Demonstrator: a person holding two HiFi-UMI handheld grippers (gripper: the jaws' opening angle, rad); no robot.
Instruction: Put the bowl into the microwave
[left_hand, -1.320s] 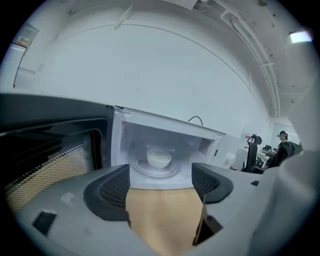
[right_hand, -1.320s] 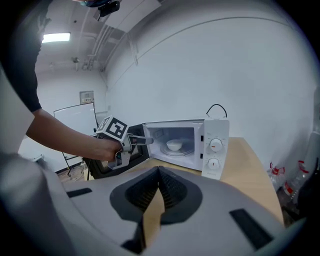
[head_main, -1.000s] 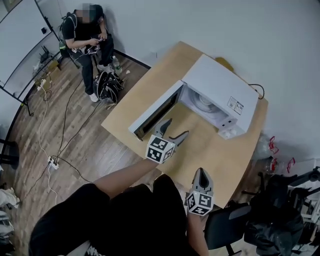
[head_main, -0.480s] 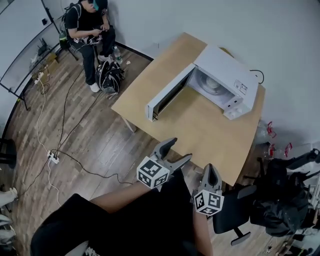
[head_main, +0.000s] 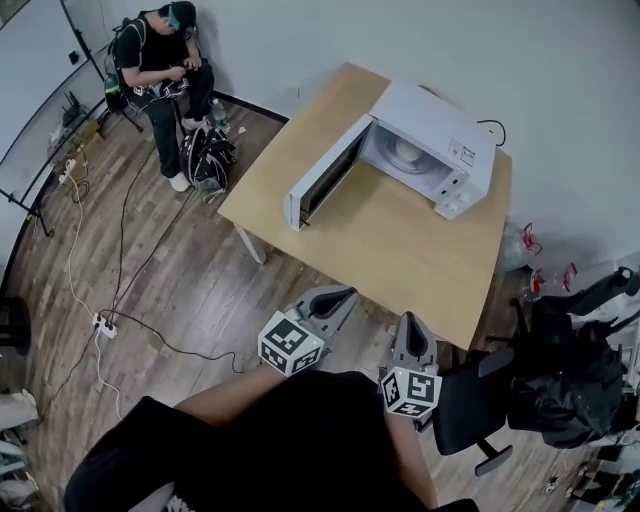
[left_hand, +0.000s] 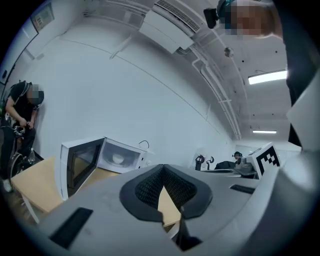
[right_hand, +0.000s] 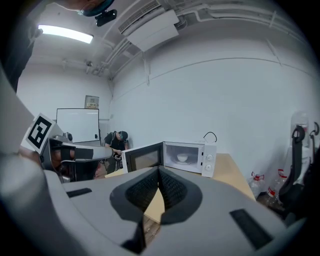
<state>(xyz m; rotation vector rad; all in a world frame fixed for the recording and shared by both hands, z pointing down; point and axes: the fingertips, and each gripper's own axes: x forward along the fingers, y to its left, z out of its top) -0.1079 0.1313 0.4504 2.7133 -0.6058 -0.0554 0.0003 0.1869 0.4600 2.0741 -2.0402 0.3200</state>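
A white microwave (head_main: 430, 150) stands on the wooden table (head_main: 400, 250) with its door (head_main: 320, 178) swung wide open. A small white bowl (head_main: 405, 152) sits inside on the turntable; it also shows as the bowl (left_hand: 118, 158) in the left gripper view and the bowl (right_hand: 182, 158) in the right gripper view. Both grippers hang close to my body, well short of the table's near edge. On my left gripper (head_main: 345, 294) the jaws are closing and meet, with nothing between them. My right gripper (head_main: 412, 322) is shut and empty too.
A person sits against the far wall (head_main: 160, 60) with a black backpack (head_main: 208, 160) at their feet. Cables and a power strip (head_main: 103, 322) trail over the wood floor. A black office chair (head_main: 470, 405) stands at the table's near right corner, with bottles (head_main: 530, 275) beyond it.
The left gripper's jaws, spread wide before, have come together. Both grippers have drawn back from over the table toward my body. The microwave now lies farther off.
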